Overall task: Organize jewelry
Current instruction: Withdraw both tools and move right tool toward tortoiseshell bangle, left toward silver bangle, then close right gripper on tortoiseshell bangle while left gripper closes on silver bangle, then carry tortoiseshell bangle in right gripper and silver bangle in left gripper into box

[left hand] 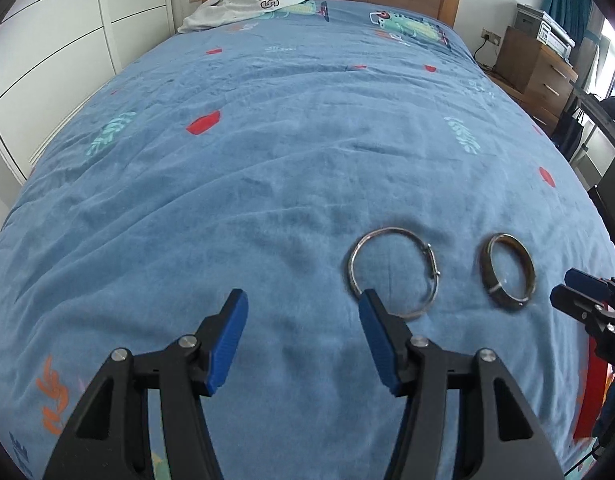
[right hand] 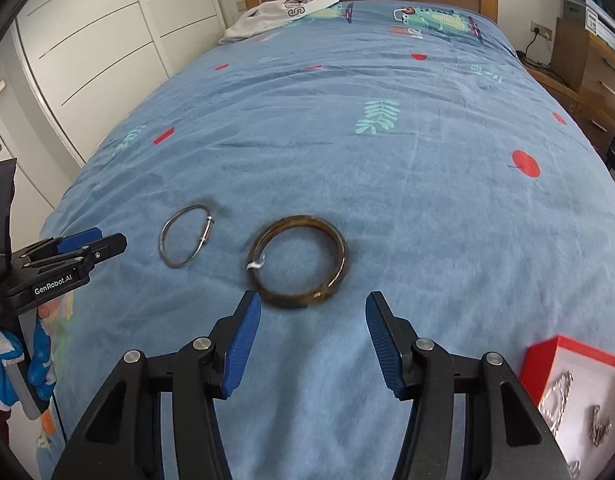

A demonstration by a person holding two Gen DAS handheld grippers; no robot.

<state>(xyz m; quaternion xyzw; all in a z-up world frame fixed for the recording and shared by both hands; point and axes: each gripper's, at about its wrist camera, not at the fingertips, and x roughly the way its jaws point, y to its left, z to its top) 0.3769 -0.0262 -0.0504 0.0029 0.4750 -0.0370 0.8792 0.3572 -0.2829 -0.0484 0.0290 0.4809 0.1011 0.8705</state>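
We hold the left gripper (left hand: 303,312) over the near end of the bed (left hand: 267,160), jaws wide and empty. The silver bangle (left hand: 393,274) lies flat just beyond its right jaw, not between the jaws. To its right lies the brown bangle (right hand: 297,260), just ahead of the right gripper (right hand: 313,316), whose jaws are parted and empty. Both lie flat and apart, so each can be pinched singly. The red box (right hand: 579,376), near right, already holds chains, and is probably where they go.
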